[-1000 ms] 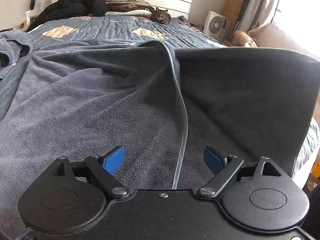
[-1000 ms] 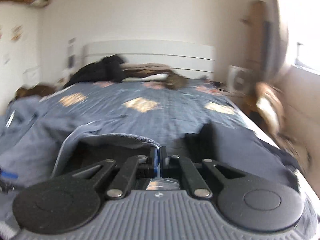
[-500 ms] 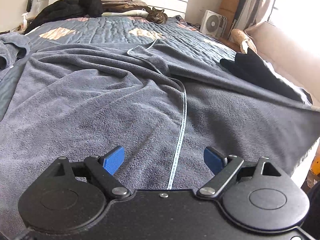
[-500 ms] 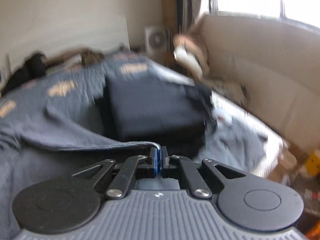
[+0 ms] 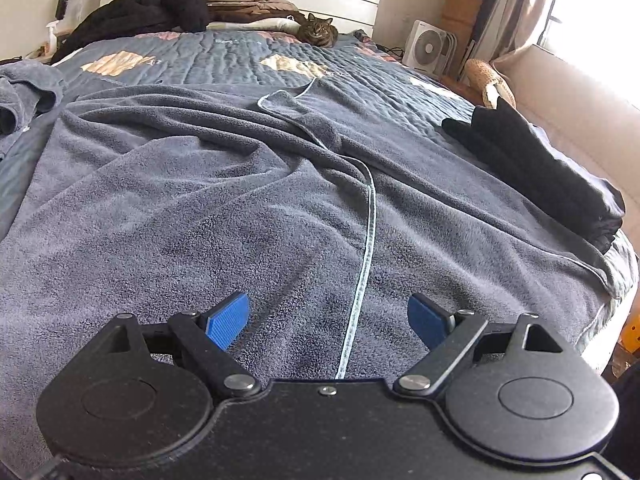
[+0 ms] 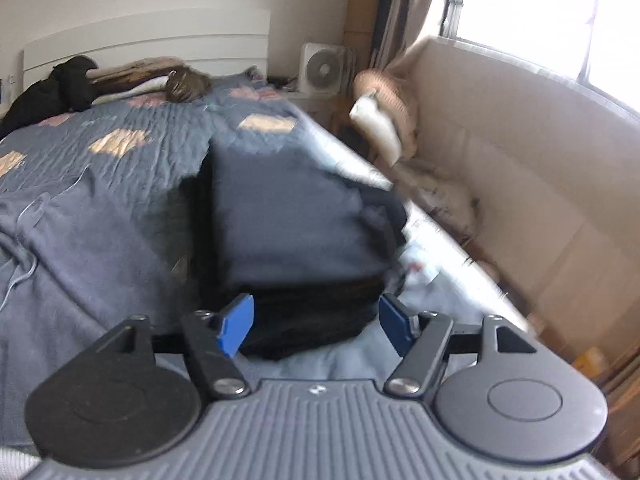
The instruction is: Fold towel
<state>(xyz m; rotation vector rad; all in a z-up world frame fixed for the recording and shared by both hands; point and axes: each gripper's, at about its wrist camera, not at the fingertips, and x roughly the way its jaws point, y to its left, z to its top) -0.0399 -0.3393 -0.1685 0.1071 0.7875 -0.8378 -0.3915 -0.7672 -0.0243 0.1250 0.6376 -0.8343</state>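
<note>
A large grey towel (image 5: 192, 208) lies spread and wrinkled over the bed, with a pale hemmed edge (image 5: 366, 240) running down its middle towards me. My left gripper (image 5: 328, 318) hovers low over the towel's near part, open, with the hem between its blue pads and nothing held. In the right wrist view the towel (image 6: 80, 248) lies at the left. My right gripper (image 6: 316, 324) is open and empty, pointing at a stack of folded dark clothes (image 6: 288, 216) near the bed's right edge.
The folded dark stack (image 5: 536, 168) sits at the right bed edge. A cat (image 5: 318, 34) lies by the white headboard, beside dark clothing (image 5: 148, 12). Another grey towel (image 5: 24, 92) is bunched at the left. A fan (image 6: 322, 68) and a beige sofa (image 6: 520, 184) stand to the right.
My right gripper was shut on the towel's edge and has opened, letting it go after swinging right. The lifted flap has dropped flat onto the bed. My left gripper stayed open and still.
</note>
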